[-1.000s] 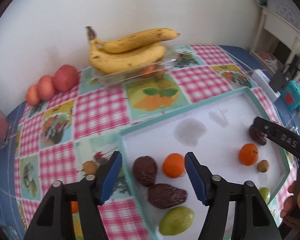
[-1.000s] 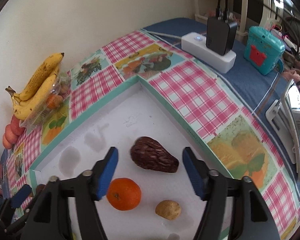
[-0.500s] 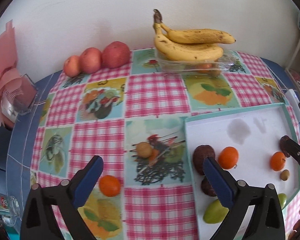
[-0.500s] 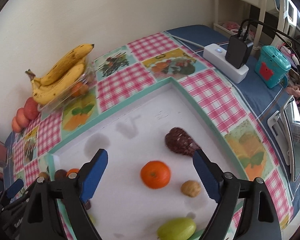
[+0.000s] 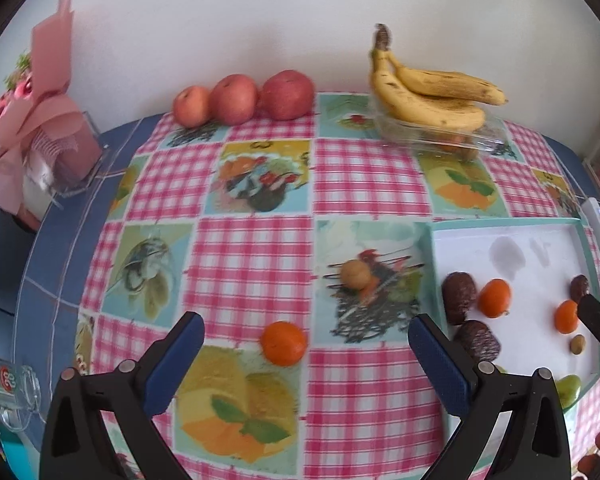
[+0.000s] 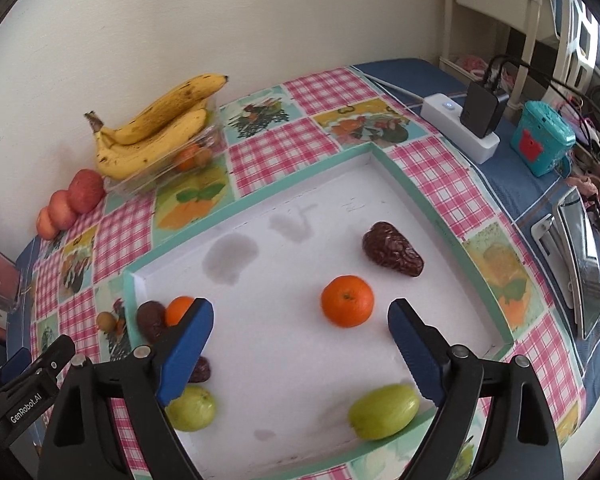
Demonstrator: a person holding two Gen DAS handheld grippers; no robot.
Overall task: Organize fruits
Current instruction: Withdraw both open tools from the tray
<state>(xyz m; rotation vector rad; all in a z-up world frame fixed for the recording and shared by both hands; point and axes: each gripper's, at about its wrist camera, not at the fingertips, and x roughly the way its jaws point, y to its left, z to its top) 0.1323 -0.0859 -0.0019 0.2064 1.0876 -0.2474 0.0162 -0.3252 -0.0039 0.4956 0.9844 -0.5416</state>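
- Left gripper (image 5: 306, 354): bodies of both arms cut off by the lower edge of the left wrist view.
- Green fruit (image 5: 569, 390): partly hidden behind the left gripper's right arm.
- Right gripper's tip (image 5: 598, 322): enters at the right edge; the rest lies outside the picture.
- Clear container (image 5: 440, 138): small orange fruits inside, blurred by the plastic and covered by the bananas (image 5: 428, 96); their number cannot be told.
- Glass (image 5: 12, 394): cut off at the left edge.
- Dark fruit (image 6: 200, 370): mostly hidden behind the right gripper's left finger (image 6: 186, 356).
- Tablecloth picture (image 5: 374, 292): smeared with blur; the small orange thing beside the brown fruit (image 5: 355, 275) cannot be identified.
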